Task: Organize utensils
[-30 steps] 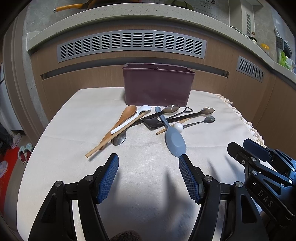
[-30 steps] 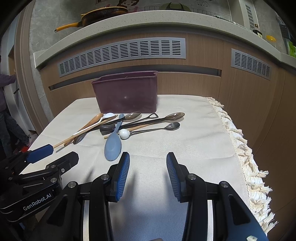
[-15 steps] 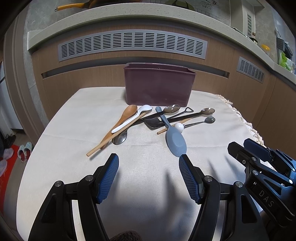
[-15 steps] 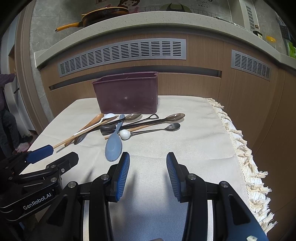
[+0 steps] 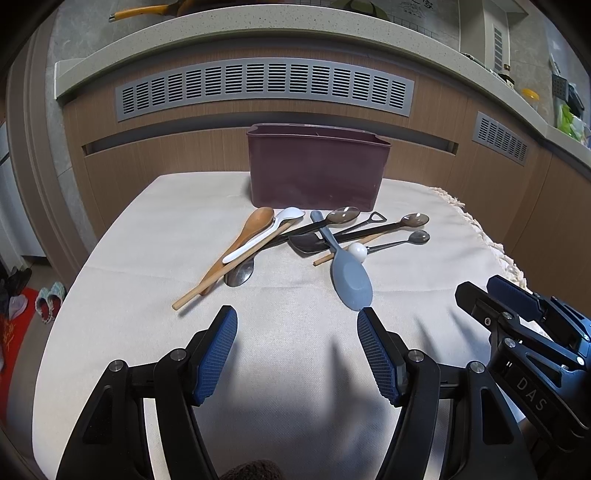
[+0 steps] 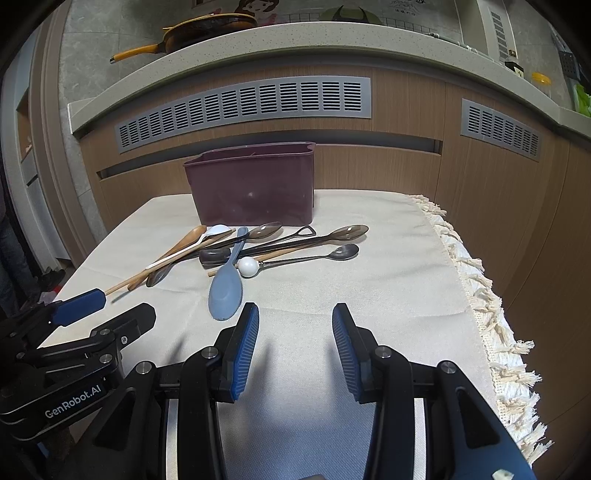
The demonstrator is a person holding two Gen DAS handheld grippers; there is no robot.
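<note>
Left wrist: one bin (image 5: 317, 168), two open tools (image 5: 297, 317).

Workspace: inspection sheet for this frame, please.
Surface: cream tablecloth, fringed on the right edge.
Job's things: mixed utensils piled loosely in front of the maroon bin; blue-grey rice paddle nearest; wooden spoon on the left.
Clutter: nothing seen.
Grippers: left tongs and right tongs both open, empty, short of the pile.
Cables: nothing seen.
Surroundings: vented wooden counter behind; pan on top.

Home kitchen — stone counter (image 6: 332, 40), frying pan (image 6: 207, 27).
</note>
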